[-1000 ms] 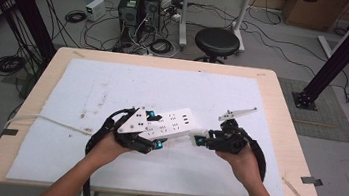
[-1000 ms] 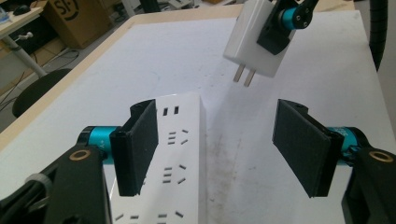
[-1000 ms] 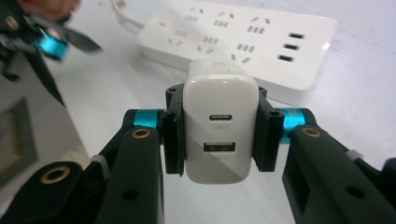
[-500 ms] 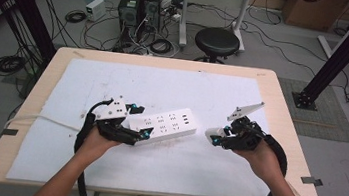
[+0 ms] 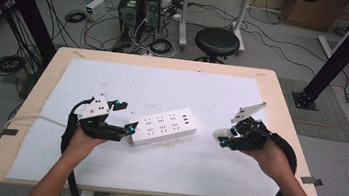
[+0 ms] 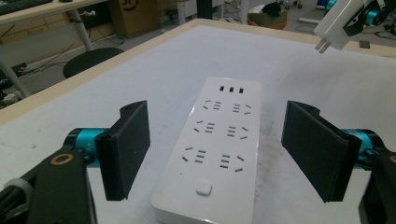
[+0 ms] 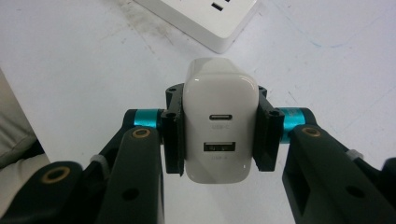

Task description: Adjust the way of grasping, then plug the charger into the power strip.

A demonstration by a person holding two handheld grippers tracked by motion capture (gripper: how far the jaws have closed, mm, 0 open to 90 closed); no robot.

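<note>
glossy white plastic charger (image 7: 219,126) and power strip (image 5: 164,126), matt black pads (image 6: 126,149), smudged white cloth-like mat (image 5: 203,94)

Both forearms come in from six o'clock in the high view. The left gripper (image 5: 127,117) sits at about eight o'clock, pointing toward three; its jaws have just been opening, wide apart, pressing on nothing. The right gripper (image 5: 221,137), at four o'clock, points toward nine, jaws clamped on a charger (image 7: 220,125).
</note>
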